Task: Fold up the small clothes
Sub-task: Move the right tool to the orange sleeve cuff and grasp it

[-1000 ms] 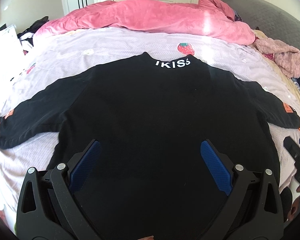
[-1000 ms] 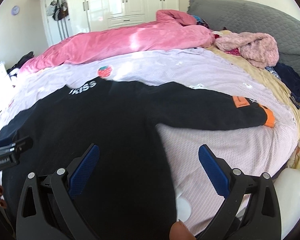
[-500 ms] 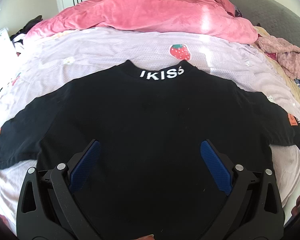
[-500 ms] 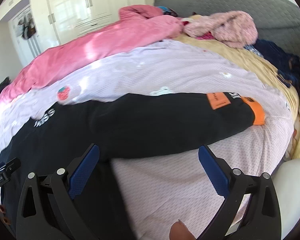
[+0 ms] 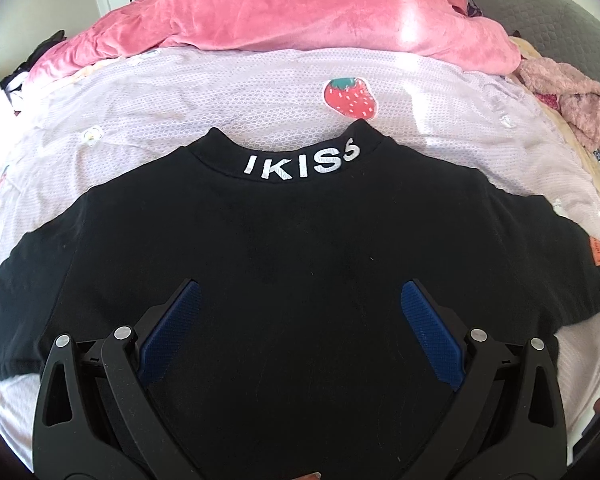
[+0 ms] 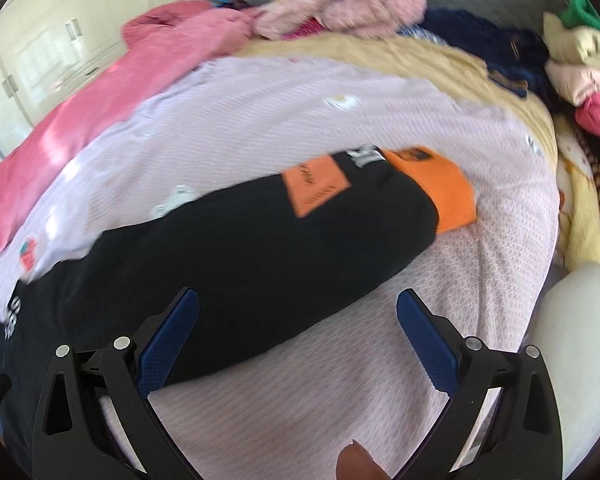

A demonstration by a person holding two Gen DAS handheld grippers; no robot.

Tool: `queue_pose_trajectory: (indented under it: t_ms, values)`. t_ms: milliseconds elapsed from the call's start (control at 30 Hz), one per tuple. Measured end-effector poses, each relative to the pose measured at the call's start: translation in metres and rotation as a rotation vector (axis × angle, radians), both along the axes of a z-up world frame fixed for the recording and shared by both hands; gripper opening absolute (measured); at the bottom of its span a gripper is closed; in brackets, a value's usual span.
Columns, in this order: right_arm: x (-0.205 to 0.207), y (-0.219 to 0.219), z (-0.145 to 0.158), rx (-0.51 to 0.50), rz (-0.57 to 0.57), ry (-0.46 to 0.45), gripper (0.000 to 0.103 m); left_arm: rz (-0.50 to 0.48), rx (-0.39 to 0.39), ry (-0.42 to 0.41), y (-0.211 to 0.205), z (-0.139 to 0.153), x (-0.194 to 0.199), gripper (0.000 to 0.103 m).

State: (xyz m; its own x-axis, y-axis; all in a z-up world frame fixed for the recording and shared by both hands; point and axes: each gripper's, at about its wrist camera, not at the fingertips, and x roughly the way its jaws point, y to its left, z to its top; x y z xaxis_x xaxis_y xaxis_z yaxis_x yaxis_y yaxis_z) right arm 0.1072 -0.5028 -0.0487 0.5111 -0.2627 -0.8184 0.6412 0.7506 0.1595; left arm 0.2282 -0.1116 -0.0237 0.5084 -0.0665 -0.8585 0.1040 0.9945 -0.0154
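A black long-sleeved top (image 5: 292,248) lies spread flat on a lilac bed sheet (image 5: 220,100), its collar with white lettering (image 5: 300,162) pointing away from me. My left gripper (image 5: 300,292) hovers open over the middle of its body, nothing between the blue pads (image 5: 172,328). In the right wrist view the top's right sleeve (image 6: 240,248) stretches out, ending in an orange cuff (image 6: 440,188) with an orange patch (image 6: 316,186) beside it. My right gripper (image 6: 298,300) is open above the sleeve's near edge, holding nothing.
A pink duvet (image 5: 300,12) is bunched along the far side of the bed. A fluffy pink garment (image 6: 340,4), dark blue clothes (image 6: 492,40) and other laundry (image 6: 580,72) pile at the right. A white rounded object (image 6: 572,344) sits by the bed's near right edge. A thumb (image 6: 356,460) shows at the bottom.
The left gripper has moved forward and lower over the top's body toward the collar. The right gripper has swung right and closer to the sleeve and orange cuff. Both stayed open.
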Motion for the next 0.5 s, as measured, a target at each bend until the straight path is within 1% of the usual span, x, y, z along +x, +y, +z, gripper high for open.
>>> queue_pose_trajectory:
  t_ms: [100,200,400,467,500]
  values:
    - [0.002,-0.018,-0.010,0.040,-0.049,-0.002,0.099,0.010,0.008,0.003,0.002,-0.006,0.008,0.094]
    - [0.004,-0.029,-0.012,0.057,-0.073,-0.020,0.099,0.015,0.007,0.002,0.004,-0.011,0.013,0.094]
    - [0.014,-0.059,-0.016,0.132,-0.155,-0.077,0.098,0.029,0.002,-0.001,0.008,-0.015,0.021,0.094]
    - [0.016,-0.066,-0.017,0.150,-0.182,-0.111,0.093,0.033,0.001,-0.008,0.009,-0.015,0.022,0.094]
    - [0.017,-0.070,-0.017,0.153,-0.196,-0.127,0.085,0.033,-0.001,-0.010,0.010,-0.015,0.023,0.094]
